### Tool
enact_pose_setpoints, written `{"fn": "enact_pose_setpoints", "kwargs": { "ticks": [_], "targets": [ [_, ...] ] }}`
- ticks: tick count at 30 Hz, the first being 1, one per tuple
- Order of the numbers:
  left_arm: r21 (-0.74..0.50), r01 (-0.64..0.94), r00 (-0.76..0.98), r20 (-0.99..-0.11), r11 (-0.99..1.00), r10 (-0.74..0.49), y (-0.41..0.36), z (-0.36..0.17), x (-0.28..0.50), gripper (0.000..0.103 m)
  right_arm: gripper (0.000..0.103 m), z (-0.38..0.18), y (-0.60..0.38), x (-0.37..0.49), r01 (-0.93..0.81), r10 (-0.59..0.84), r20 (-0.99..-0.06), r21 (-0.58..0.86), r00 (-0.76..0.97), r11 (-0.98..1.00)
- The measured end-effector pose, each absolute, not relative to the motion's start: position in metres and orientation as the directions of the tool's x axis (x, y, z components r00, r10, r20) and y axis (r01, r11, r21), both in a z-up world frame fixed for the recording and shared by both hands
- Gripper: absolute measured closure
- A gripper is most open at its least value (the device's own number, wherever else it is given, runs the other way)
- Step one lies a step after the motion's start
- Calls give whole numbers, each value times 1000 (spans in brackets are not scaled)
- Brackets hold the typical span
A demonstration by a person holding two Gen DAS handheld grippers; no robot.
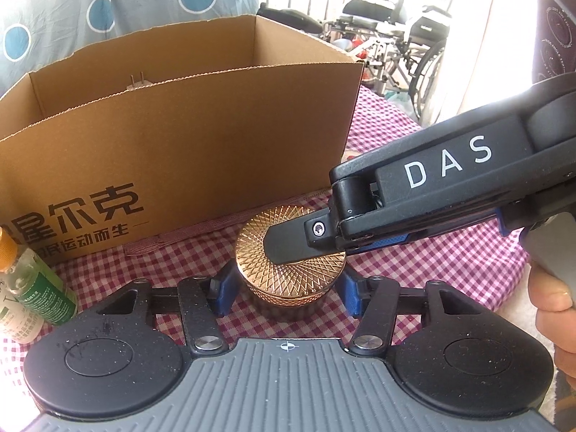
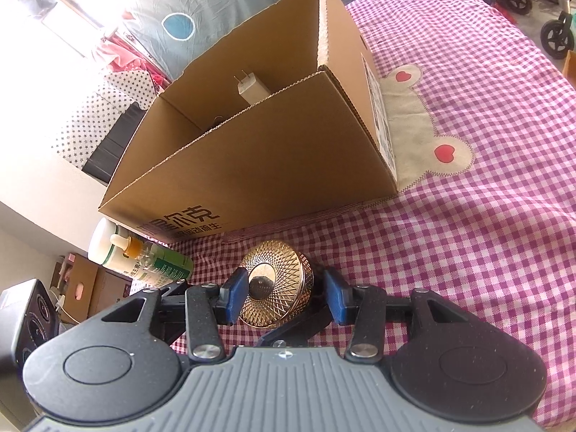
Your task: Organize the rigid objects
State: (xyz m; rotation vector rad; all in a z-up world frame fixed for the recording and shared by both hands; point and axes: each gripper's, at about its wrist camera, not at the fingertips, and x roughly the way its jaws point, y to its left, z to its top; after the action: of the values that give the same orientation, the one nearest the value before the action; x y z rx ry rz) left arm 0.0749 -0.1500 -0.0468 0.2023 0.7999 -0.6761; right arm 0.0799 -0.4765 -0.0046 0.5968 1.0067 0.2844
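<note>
A round gold jar (image 1: 288, 273) with a patterned lid sits on the checked bedspread in front of an open cardboard box (image 1: 187, 151). My left gripper (image 1: 286, 289) has its blue pads against both sides of the jar. My right gripper (image 2: 286, 295) comes in from the right in the left wrist view, with one finger (image 1: 288, 243) lying over the lid; in its own view the jar (image 2: 275, 284) sits between its pads, touching the left one, with a gap at the right. A white plug adapter (image 2: 250, 90) lies inside the box (image 2: 273, 151).
Small bottles with green labels (image 2: 144, 255) lie left of the jar, next to the box; one shows in the left wrist view (image 1: 34, 288). The pink checked bedspread (image 2: 468, 216) stretches to the right. Wheelchairs (image 1: 403, 46) stand beyond the bed.
</note>
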Motion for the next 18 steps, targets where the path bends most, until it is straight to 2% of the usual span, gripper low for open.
{"fn": "enact_pose_setpoints", "kwargs": {
  "ticks": [9, 18],
  "targets": [
    [-61, 620, 540, -690, 782, -482, -148, -28, 64, 48, 54, 17, -473, 69, 5, 471, -690, 566, 549, 824],
    [13, 586, 647, -610, 810, -458, -141, 20, 51, 48, 53, 71, -465, 57, -90, 482, -614, 557, 625, 826]
  ]
}}
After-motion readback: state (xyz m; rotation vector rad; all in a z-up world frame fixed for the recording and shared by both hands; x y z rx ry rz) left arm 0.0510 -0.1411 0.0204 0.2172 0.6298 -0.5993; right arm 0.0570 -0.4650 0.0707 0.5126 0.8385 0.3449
